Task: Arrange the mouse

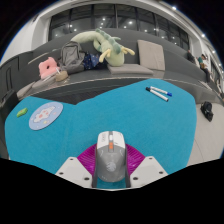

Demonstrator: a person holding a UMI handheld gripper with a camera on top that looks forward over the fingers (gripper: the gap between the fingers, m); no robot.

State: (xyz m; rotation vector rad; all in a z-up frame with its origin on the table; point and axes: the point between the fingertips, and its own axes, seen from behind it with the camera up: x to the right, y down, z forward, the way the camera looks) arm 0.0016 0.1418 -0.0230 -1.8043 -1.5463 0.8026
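A grey and white computer mouse (111,158) sits between my two fingers, with its orange-marked front pointing away over the teal mat (150,125). Both pink pads (92,158) press against its sides, so my gripper (111,166) is shut on the mouse. The rear of the mouse reaches down to the base of the fingers. I cannot tell whether the mouse rests on the mat or is lifted off it.
A round light-blue mouse pad (45,116) lies on the mat to the left, with a small green item (21,112) beside it. Two pens (158,93) lie far right. Beyond, a grey sofa (150,55) holds a plush toy (103,44), a pink bag (48,68) and a backpack (72,55).
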